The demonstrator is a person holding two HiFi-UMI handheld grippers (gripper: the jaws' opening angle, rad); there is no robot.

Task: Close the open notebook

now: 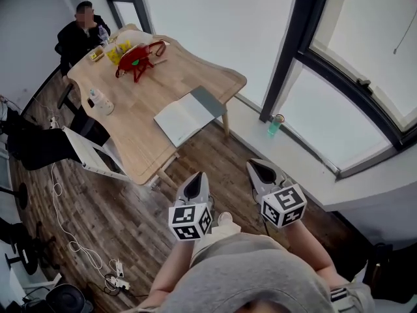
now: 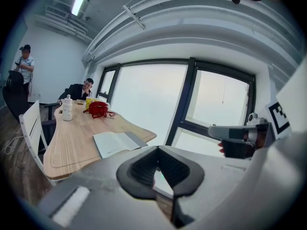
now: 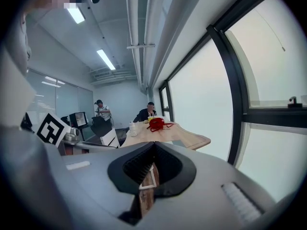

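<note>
— White-paged notebook with a grey cover [image 1: 187,116]: where is it lying?

— It is lying open, pages up, on the light wooden desk [image 1: 140,139]. It is at the desk's near corner on the window side, with its grey flap reaching toward the desk's edge.

— And what are the two grippers doing?

— Both are hovering off the desk, over the floor and well apart from its near edge. The left gripper [image 1: 193,182] is pointing toward the desk with its jaws closed on nothing. The right gripper [image 1: 260,170] is hovering just beside it, its jaws also pressed together and empty. Neither is touching the notebook.

— What else is sitting on the desk?

— A red tangled object [image 1: 135,60] is resting toward the desk's far end, and a white bottle [image 1: 99,101] is standing by the desk's left edge. A person in dark clothes [image 1: 79,36] is sitting at the far end. A green cup [image 1: 276,124] is standing on the ledge off the desk's right corner.
</note>
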